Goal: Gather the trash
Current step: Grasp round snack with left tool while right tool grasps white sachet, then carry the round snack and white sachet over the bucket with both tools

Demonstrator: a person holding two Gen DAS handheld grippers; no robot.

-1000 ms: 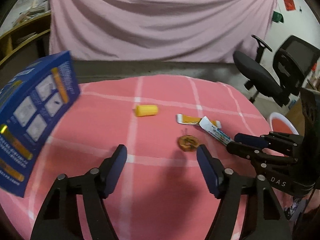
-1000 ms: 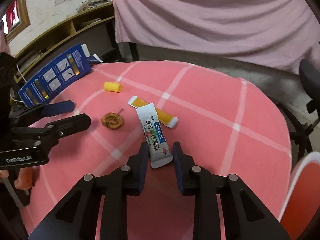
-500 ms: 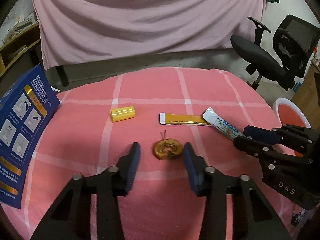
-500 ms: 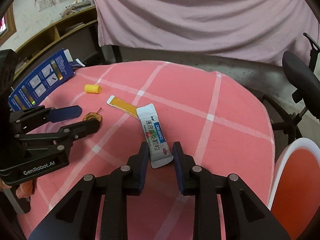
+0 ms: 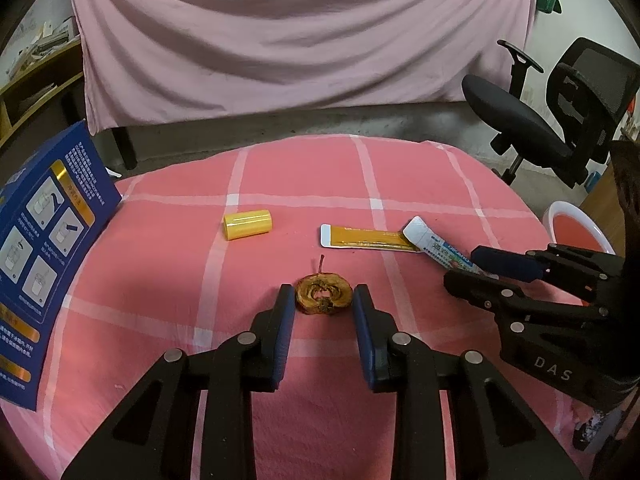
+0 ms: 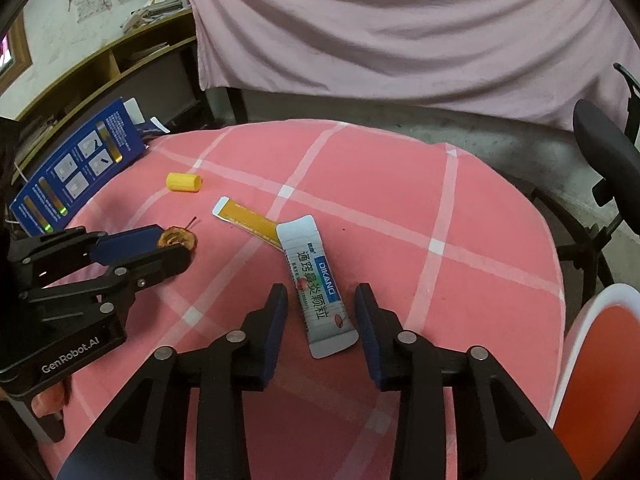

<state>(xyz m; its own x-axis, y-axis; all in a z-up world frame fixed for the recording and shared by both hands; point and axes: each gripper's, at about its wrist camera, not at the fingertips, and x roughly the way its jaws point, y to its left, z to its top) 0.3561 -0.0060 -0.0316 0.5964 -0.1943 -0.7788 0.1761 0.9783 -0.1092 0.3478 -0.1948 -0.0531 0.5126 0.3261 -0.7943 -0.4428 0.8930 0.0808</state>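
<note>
Left wrist view first: nothing looks collected yet — all four bits of trash lie on the pink checked tablecloth (image 5: 420, 176). The dried fruit slice (image 5: 324, 299) sits right between the tips of the left gripper (image 5: 323, 304), the pads close on either side of it; whether they already press on it I cannot tell, so call it a grasp about to be made. Beyond it the yellow cap (image 5: 248, 224) lies on its side, and the orange sachet (image 5: 366, 237) lies flat with the white sachet (image 5: 438, 249) overlapping its right end.

From the right wrist camera, the right gripper (image 6: 320, 308) is held low over the cloth with its jaws parted, the lower half of the white sachet lying between them with a gap on each side — not gripped. Both tools point forward across the table, tilted down, side by side.

A white-rimmed red bin (image 6: 596, 364) shows off the table's right edge; I'd guess that is where the trash goes. A blue box (image 5: 44, 248) stands at the left edge.
</note>
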